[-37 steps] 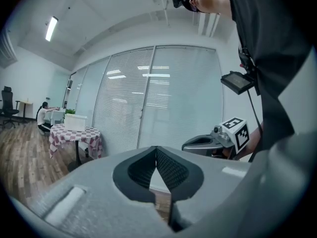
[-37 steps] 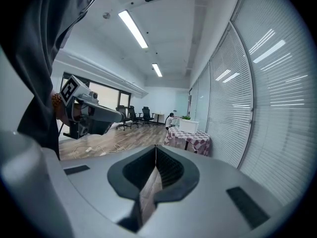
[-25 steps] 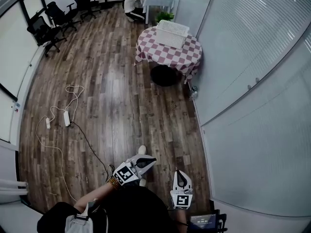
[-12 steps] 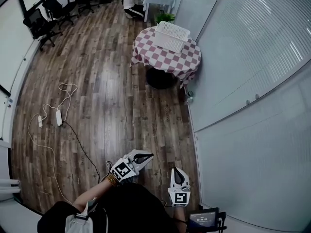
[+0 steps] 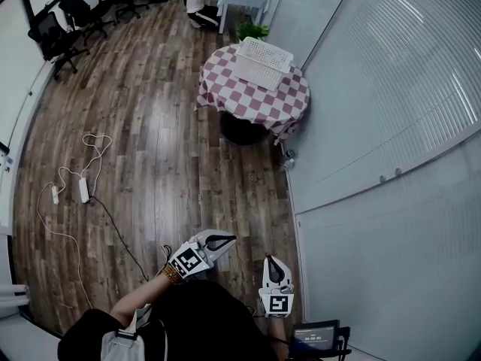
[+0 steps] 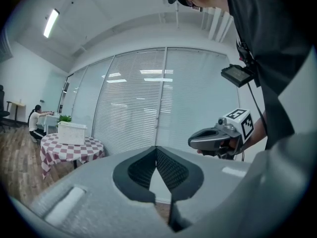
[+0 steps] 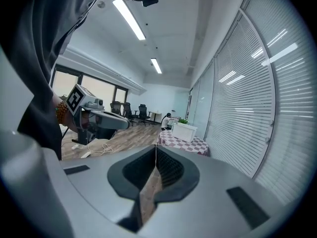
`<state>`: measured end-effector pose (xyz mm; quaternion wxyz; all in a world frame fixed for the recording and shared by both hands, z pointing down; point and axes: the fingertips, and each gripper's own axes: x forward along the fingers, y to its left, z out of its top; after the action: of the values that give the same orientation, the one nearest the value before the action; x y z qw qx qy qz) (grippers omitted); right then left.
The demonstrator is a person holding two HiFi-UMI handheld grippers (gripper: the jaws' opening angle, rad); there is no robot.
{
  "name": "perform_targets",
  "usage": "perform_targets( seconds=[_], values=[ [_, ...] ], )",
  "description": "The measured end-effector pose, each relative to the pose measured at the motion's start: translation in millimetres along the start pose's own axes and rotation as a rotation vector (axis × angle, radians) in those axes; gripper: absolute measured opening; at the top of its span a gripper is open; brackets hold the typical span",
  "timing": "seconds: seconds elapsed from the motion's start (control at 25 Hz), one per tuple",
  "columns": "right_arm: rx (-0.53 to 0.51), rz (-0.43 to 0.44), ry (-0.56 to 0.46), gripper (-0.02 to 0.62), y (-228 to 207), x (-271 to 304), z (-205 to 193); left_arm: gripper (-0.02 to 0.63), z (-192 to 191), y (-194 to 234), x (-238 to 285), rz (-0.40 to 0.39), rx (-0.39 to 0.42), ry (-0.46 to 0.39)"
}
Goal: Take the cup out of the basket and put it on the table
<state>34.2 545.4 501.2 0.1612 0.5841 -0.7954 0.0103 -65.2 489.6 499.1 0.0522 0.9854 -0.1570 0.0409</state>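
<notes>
I am holding my left gripper (image 5: 225, 238) and right gripper (image 5: 273, 263) low before my body, both with jaws pressed together on nothing, my left forearm angling rightward. The basket (image 5: 261, 62) is sitting on the checkered table (image 5: 252, 104) well ahead; I cannot make out the cup.

No legible txt or nos.

white lattice basket (image 5: 262, 61) upright on red-checked round table (image 5: 248, 101)

Wood floor (image 5: 180, 156) runs open to the table (image 5: 259, 102), glass wall (image 5: 361, 111) right, power strip (image 5: 83, 190) left.
</notes>
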Motion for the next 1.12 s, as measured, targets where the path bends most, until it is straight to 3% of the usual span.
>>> perform_targets(
  seconds=[0.32, 0.8, 1.12],
  values=[
    [-0.050, 0.023, -0.019, 0.011, -14.4, 66.1, 18.2, 0.005, 10.5, 54.7, 17.2, -0.015, 0.029, 0.001],
    [-0.015, -0.001, -0.019, 0.011, -47.4, 97.1, 17.8, 0.005, 10.1, 72.4, 45.9, -0.041, 0.026, 0.047],
    [-0.029, 0.099, -0.037, 0.011, -88.6, 137.1, 11.6, 0.005, 19.1, 101.1, 84.8, 0.057, 0.028, 0.056]
  ],
)
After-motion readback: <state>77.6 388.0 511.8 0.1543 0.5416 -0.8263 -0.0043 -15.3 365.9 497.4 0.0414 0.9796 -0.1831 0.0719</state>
